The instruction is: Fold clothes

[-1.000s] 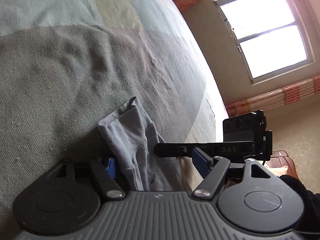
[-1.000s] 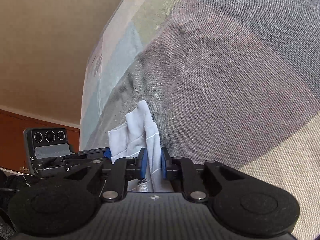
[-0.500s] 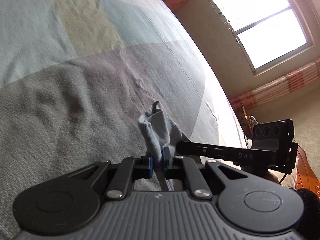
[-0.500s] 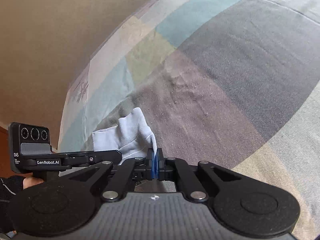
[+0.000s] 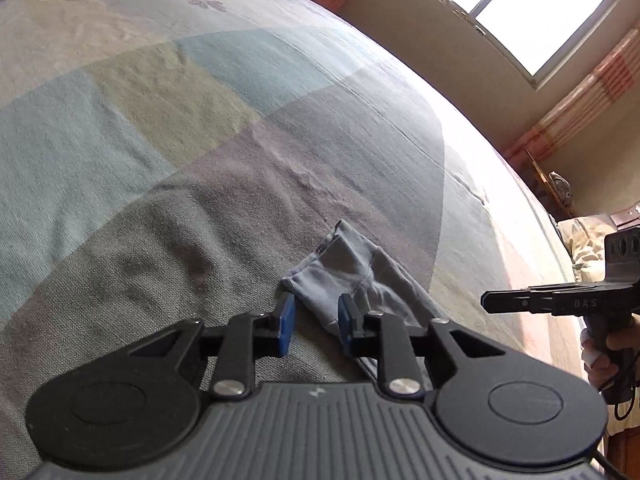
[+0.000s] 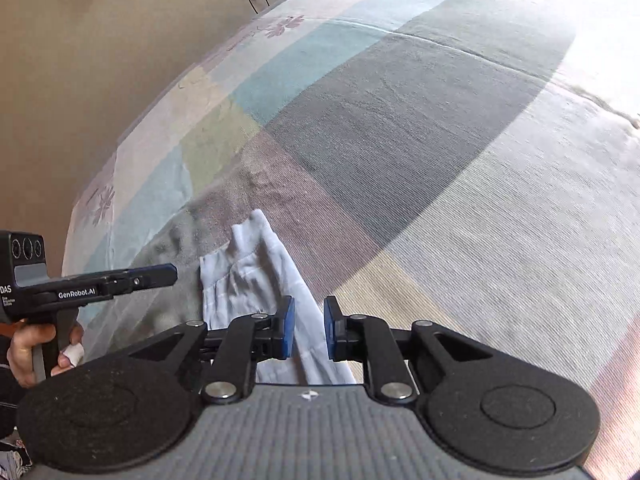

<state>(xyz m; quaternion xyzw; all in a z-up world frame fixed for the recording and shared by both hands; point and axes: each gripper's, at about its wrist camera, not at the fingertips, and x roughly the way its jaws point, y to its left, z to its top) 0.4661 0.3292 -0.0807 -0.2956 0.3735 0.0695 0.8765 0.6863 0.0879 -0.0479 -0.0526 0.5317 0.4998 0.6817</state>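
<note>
the pale blue garment [image 5: 352,280] lies bunched on the patchwork bedspread [image 5: 200,140], its fabric running between both sets of pads. the left gripper [image 5: 312,326] and right gripper [image 6: 309,328] have just been opening, now narrowly parted and pinching nothing (cloth slack between them). risk: a fresh pinch might catch only one layer, so the fold skews.

left gripper [image 5: 312,326] — jaws just opening, apart | right gripper [image 6: 309,326] — jaws just opening, apart
</note>
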